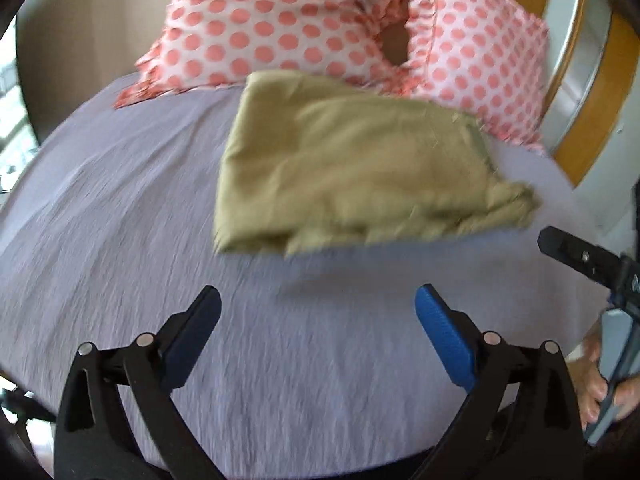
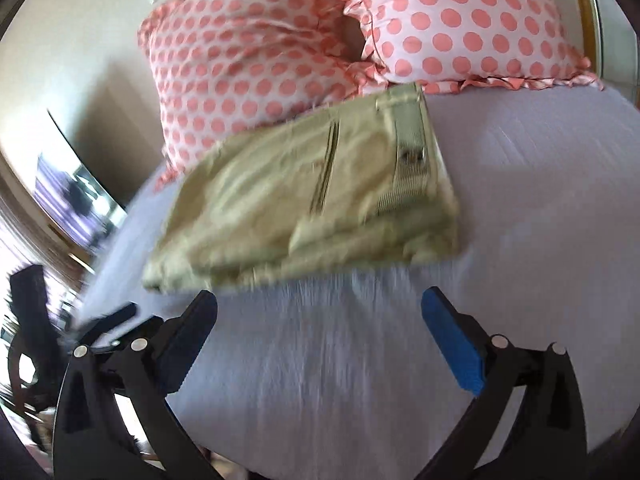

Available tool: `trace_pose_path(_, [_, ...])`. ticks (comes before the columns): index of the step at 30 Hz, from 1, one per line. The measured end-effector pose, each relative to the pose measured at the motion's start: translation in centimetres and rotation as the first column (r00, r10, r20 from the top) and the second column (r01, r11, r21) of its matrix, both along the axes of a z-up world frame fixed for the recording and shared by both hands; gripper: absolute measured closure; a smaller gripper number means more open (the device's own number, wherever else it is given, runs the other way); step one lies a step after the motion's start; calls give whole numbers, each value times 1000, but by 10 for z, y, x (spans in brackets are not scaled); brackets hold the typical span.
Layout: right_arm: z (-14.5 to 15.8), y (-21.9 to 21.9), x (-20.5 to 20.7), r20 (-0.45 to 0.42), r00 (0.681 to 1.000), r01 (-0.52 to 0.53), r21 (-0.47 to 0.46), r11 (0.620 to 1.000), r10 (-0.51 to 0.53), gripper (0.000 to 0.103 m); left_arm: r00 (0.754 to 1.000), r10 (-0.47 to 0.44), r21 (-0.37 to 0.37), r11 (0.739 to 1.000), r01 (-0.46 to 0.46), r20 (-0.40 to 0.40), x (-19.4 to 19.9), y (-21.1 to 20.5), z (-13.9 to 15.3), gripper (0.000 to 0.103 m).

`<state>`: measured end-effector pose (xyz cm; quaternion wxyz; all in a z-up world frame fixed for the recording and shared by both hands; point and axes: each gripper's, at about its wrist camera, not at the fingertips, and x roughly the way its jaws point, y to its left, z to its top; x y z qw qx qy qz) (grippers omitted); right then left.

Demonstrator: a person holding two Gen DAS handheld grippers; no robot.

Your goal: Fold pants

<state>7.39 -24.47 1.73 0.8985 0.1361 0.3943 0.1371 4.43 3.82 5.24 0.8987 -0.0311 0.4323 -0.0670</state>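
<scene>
The khaki pants (image 1: 352,168) lie folded into a compact bundle on the lavender bedsheet (image 1: 140,240), just in front of the pillows. In the right wrist view the pants (image 2: 304,200) show a zip pocket and the ribbed waistband on top. My left gripper (image 1: 318,304) is open and empty, a little short of the bundle's near edge. My right gripper (image 2: 320,306) is open and empty, just short of the pants' near edge. The right gripper's finger also shows at the right edge of the left wrist view (image 1: 580,258).
Two white pillows with pink polka dots (image 1: 280,20) (image 2: 460,20) lean behind the pants. A wooden headboard frame (image 1: 592,120) stands at the right. The bedsheet (image 2: 520,200) stretches around the bundle. A person's hand (image 1: 600,384) holds the right gripper's handle.
</scene>
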Motion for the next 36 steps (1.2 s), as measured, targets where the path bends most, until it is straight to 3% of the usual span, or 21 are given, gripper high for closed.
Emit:
trace_pose_path(6, [-24,24,-11,35,998,61,-189,980,-56,1,1000,12,129,992,-11,-6,-2,-13,-11,2])
trace_pose_path(12, [-33,39,-16,59,996,76,-335,939,-60,1,999,40,128,991,-41,10,-4,-12,-16,2])
trace_pose_path(36, [-34,39,-18,69,993,115,-323,939,-98,1,999,29,129,991,-34,40,-8,-12,-17,2])
